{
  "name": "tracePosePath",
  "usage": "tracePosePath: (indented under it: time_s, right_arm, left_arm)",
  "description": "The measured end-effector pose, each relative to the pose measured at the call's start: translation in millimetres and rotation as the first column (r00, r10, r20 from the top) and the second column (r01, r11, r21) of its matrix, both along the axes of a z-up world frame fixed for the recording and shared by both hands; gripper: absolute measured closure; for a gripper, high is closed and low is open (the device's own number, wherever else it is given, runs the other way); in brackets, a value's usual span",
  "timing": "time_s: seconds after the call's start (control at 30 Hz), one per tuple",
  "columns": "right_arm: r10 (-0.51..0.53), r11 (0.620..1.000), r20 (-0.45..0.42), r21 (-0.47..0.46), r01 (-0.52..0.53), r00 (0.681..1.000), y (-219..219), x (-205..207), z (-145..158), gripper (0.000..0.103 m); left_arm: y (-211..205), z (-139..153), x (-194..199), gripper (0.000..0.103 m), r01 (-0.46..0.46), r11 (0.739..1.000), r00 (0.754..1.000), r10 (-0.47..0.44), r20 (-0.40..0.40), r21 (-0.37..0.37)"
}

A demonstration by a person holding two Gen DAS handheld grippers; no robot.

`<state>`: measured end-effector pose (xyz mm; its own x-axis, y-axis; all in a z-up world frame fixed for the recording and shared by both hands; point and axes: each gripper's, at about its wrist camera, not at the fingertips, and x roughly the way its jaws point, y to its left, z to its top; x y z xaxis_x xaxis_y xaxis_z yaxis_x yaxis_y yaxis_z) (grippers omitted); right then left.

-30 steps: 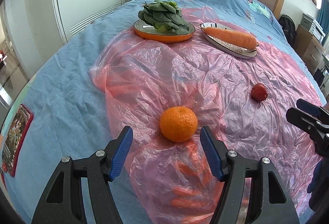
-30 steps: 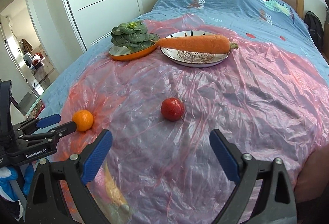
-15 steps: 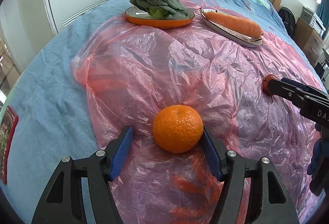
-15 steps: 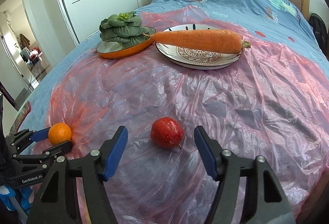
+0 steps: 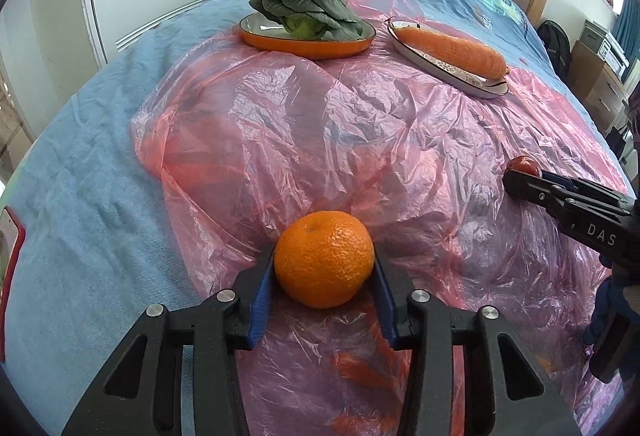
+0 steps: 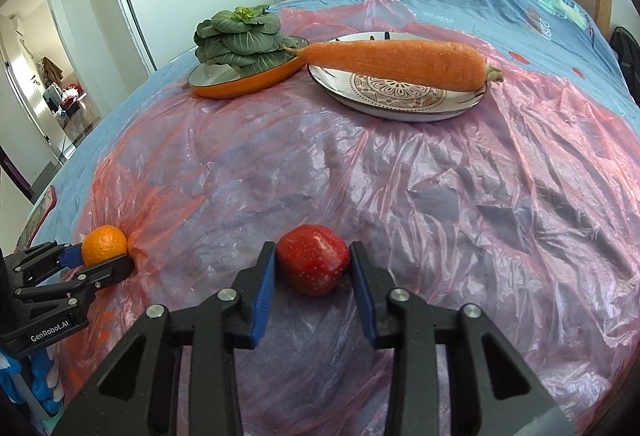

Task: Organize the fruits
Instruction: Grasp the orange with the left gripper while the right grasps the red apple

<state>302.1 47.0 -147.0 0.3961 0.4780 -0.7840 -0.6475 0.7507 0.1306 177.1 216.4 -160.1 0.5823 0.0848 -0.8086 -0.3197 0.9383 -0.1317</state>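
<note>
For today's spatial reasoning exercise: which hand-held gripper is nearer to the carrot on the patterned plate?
Right, by my estimate. The right hand-held gripper, closing around the red fruit, sits almost straight in front of the carrot; the left hand-held gripper, closing around the orange, sits farther off to the side.

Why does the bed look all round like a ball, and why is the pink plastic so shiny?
Both wrist views use fisheye lenses, which bulge the bed and darken the corners; in the right wrist view, room light glints off the crinkled plastic sheet.

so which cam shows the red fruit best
The right wrist view: the red fruit sits large and central between the right gripper's closing fingers. The left wrist view shows only its top, small at the edge, behind those fingers.
</note>
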Motion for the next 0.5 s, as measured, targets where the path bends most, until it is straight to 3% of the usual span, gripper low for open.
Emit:
tracePosePath:
  time_s: [0.23,0.5]
  right_arm:
    - [-0.001,1.0,-0.001,0.011,0.001,1.0,-2.9,-3.5,6.5,0.071]
    - [0.0,1.0,0.012,0.031,-0.001,1.0,-12.7,-22.7,33.7,0.071]
  left_arm:
    - [0.0,6.7,-4.1,0.065,-0.011,1.0,1.0,0.011,0.007,0.004]
    - [-2.5,27.4,-18.7,0.065,-0.029,1.0,0.999,0.028,0.02,0.003]
